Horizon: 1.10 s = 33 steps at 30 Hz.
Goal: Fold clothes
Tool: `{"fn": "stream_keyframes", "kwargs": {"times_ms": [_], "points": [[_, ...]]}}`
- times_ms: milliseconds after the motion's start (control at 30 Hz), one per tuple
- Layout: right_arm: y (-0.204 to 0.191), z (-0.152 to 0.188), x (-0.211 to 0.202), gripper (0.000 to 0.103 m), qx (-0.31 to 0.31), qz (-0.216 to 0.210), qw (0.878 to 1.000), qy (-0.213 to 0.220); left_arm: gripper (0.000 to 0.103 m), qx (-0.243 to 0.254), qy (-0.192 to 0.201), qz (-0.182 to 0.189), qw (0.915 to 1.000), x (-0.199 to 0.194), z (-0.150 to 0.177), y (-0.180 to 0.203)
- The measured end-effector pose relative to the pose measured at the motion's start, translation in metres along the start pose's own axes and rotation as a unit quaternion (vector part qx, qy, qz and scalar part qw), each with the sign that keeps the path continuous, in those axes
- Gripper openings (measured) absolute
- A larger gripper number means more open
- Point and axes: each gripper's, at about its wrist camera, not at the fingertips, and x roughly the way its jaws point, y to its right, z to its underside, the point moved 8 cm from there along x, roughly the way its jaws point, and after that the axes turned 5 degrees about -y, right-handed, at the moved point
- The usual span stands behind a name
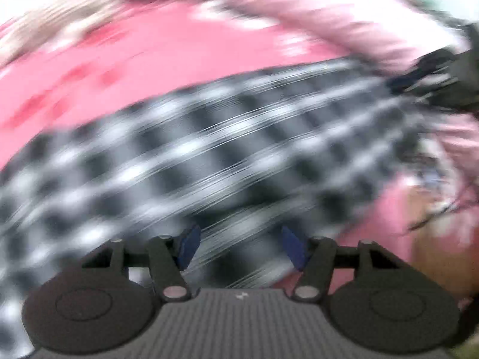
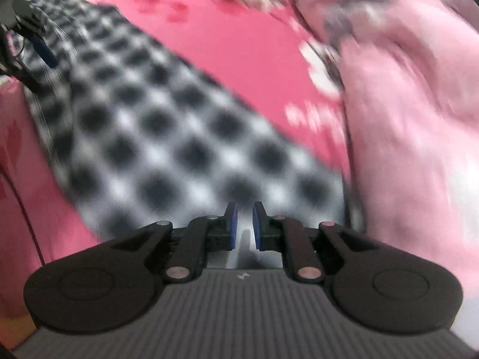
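Everywhere blur smears the checked cloth [image 1: 209, 149] beneath both tongs.

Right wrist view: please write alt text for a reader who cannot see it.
A black-and-white checked cloth lies on a pink bedcover, heavily blurred. In front, the right gripper has its blue pads slightly apart with a fold of checked cloth between them; the left gripper shows at the far corner.
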Motion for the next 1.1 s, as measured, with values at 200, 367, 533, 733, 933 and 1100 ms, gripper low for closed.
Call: {"fn": "stream_keyframes", "kwargs": {"times_ms": [200, 367, 533, 733, 933, 1100], "points": [[-0.091, -0.093, -0.01, 0.011, -0.061, -0.191, 0.979, 0.023, 0.059, 0.037, -0.081, -0.107, 0.9902, -0.007, 0.044, -0.032], [-0.234, -0.125, -0.027, 0.01, -0.262, -0.288, 0.92, 0.04, 0.059, 0.115, -0.098, -0.16, 0.9754, 0.001, 0.063, -0.033], [-0.299, -0.139, -0.007, 0.01, -0.331, -0.268, 0.897, 0.114, 0.059, 0.159, -0.119, -0.169, 0.9654, 0.022, 0.074, -0.034], [-0.302, -0.102, 0.007, 0.012, -0.325, -0.351, 0.878, 0.004, 0.059, 0.141, -0.142, -0.139, 0.9699, 0.019, 0.085, -0.041], [-0.261, -0.182, -0.002, 0.01, -0.261, -0.357, 0.894, 0.069, 0.064, 0.13, -0.152, -0.115, 0.9731, 0.016, 0.091, -0.041], [-0.24, -0.265, 0.042, 0.011, -0.191, -0.305, 0.922, 0.146, 0.068, 0.132, -0.158, -0.104, 0.973, 0.016, 0.095, -0.038]]}}
